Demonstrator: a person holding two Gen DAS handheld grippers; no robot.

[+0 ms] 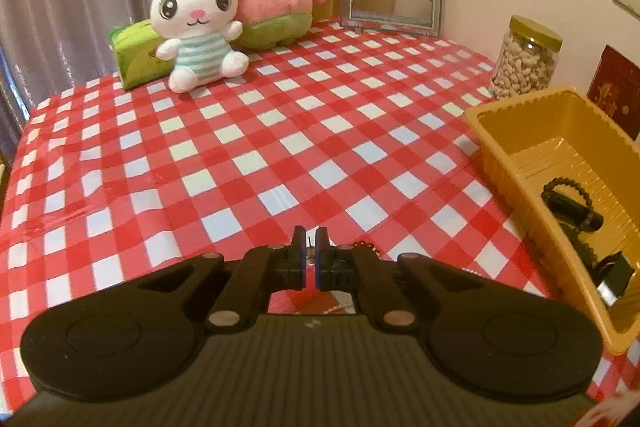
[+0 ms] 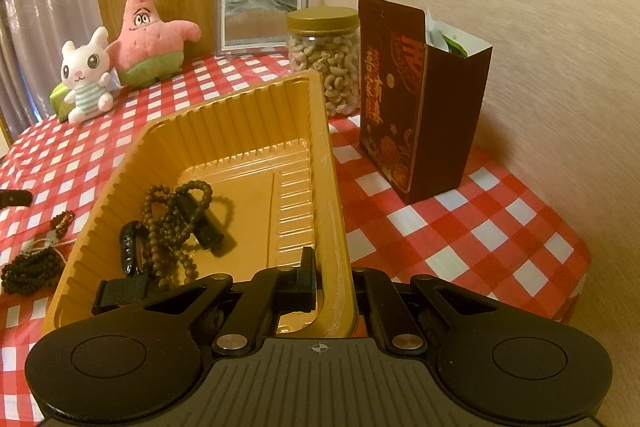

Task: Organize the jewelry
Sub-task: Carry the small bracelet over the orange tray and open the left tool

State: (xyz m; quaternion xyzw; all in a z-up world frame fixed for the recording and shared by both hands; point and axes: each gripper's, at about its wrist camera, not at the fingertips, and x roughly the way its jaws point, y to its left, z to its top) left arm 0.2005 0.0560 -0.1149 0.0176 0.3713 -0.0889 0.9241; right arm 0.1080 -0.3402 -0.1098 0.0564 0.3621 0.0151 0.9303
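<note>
Far left of the right wrist view, a dark bead bracelet (image 2: 30, 273) lies heaped on the checked cloth (image 2: 460, 227), with a thin cord (image 2: 52, 245) and a small red bead string (image 2: 63, 223) just above it, all outside the tray (image 2: 256, 107). Moving right, the tray holds a brown bead strand (image 2: 172, 223) tangled with a black watch (image 2: 130, 253) in its lower left part. Lower centre, the right gripper (image 2: 332, 283) is clamped on the tray's right wall, one finger inside and one outside. To the right stand a nut jar (image 2: 324, 59) and a dark box (image 2: 424, 99). In the left wrist view, two plush toys (image 1: 224, 11) sit upper left, and at bottom centre the left gripper (image 1: 311, 253) is pinched nearly shut on a small jewelry piece (image 1: 311, 255), too tiny to identify, with red beads peeking just right of the fingers.
</note>
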